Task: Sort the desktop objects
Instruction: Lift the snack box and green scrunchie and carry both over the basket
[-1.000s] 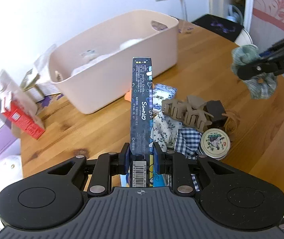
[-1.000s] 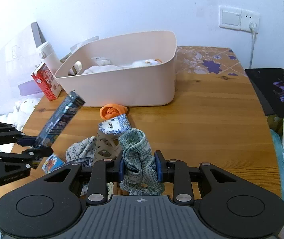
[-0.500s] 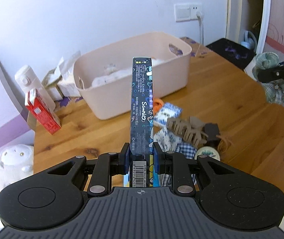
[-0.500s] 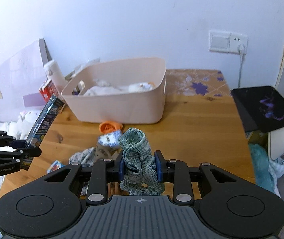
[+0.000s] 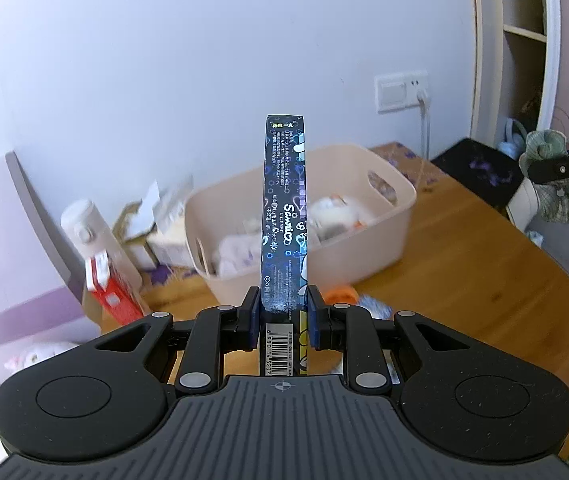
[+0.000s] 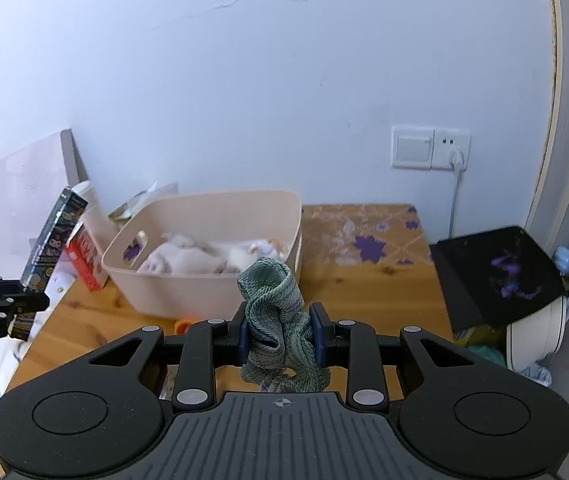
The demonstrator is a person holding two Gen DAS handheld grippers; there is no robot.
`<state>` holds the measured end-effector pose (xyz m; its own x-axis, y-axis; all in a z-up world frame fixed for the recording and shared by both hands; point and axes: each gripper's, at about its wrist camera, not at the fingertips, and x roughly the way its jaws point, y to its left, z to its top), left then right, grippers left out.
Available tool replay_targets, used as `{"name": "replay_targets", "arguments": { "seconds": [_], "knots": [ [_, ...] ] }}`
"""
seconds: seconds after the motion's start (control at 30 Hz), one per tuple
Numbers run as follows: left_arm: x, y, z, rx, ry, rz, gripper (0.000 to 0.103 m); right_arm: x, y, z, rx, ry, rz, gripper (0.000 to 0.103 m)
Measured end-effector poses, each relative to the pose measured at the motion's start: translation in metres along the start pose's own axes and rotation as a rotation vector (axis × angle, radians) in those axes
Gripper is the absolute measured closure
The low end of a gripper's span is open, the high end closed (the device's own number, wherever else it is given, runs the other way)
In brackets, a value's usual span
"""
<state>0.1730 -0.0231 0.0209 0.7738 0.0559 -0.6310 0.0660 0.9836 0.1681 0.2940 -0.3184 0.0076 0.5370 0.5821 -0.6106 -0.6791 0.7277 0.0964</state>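
Note:
My left gripper [image 5: 283, 320] is shut on a tall dark blue printed box [image 5: 284, 216], held upright high above the table; the box also shows at the left of the right wrist view [image 6: 50, 240]. My right gripper [image 6: 280, 338] is shut on a green fabric scrunchie [image 6: 274, 312], raised above the table; the scrunchie shows at the right edge of the left wrist view [image 5: 556, 184]. The pink bin [image 6: 156, 304] with soft white items inside stands ahead of both grippers, and also shows in the left wrist view [image 5: 396, 208].
A red carton [image 5: 114, 304] and a white bottle [image 5: 84, 232] stand left of the bin. An orange item [image 5: 340, 292] lies in front of the bin. A black pad [image 6: 492, 272] sits off the table's right edge. The wall has a socket [image 6: 430, 154].
Both grippers have risen and pulled back from the table with their loads. The pile of clips, cloths and the tin has dropped out of view below the grippers.

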Motion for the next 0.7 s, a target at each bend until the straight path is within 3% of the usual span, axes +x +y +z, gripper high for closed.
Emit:
{"name": "replay_targets", "arguments": {
  "seconds": [0.3, 0.7],
  "knots": [
    [0.027, 0.023, 0.037, -0.027, -0.055, 0.003, 0.08, 0.028, 0.009, 0.034, -0.039, -0.037, -0.026, 0.075],
    [0.093, 0.043, 0.066, -0.073, -0.032, -0.016, 0.08, 0.091, 0.033, 0.083, -0.032, -0.057, -0.02, 0.075]
  ]
}}
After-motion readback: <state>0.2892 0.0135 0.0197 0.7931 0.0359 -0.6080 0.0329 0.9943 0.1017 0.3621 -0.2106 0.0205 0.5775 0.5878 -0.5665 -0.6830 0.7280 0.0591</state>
